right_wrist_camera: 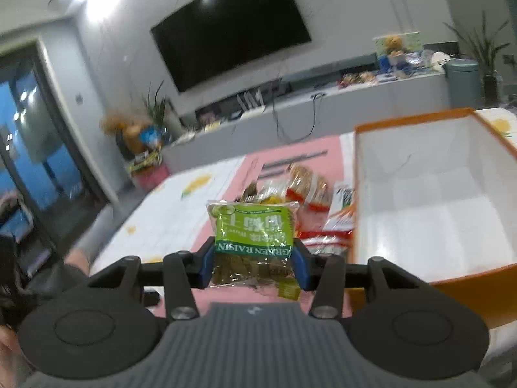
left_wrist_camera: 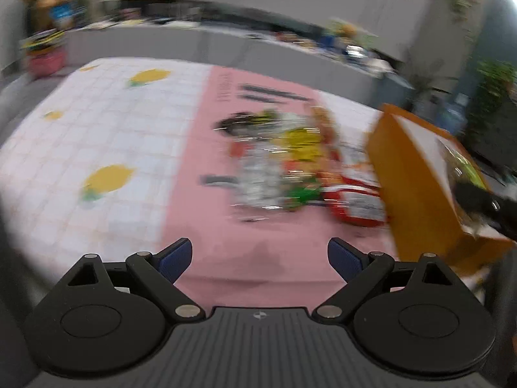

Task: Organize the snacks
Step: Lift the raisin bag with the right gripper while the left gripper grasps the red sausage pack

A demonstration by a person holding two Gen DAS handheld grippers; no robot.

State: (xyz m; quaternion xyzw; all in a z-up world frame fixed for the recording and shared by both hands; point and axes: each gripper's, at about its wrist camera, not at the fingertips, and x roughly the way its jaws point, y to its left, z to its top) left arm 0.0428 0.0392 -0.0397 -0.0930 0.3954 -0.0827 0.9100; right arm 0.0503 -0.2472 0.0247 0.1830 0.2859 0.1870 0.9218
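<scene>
My right gripper (right_wrist_camera: pixel 255 260) is shut on a green raisin packet (right_wrist_camera: pixel 253 229), held above the table with its label upside down. An orange box (right_wrist_camera: pixel 433 194) with a white inside stands just to its right and is open on top. A heap of snack packets (right_wrist_camera: pixel 300 187) lies on the pink mat (right_wrist_camera: pixel 226 194) behind the held packet. In the blurred left wrist view my left gripper (left_wrist_camera: pixel 260 258) hangs open over the pink mat (left_wrist_camera: pixel 206 148), with nothing between its blue pads (left_wrist_camera: pixel 176 258). The snack heap (left_wrist_camera: pixel 290 165) lies ahead of it, and the orange box (left_wrist_camera: pixel 416 187) stands at right.
A white lemon-print cloth (left_wrist_camera: pixel 97 135) covers the table left of the mat. Beyond the table are a low grey cabinet (right_wrist_camera: pixel 323 103) with clutter, a wall television (right_wrist_camera: pixel 229 22), plants and a glass door (right_wrist_camera: pixel 29 148). A person's hand (right_wrist_camera: pixel 77 258) shows at lower left.
</scene>
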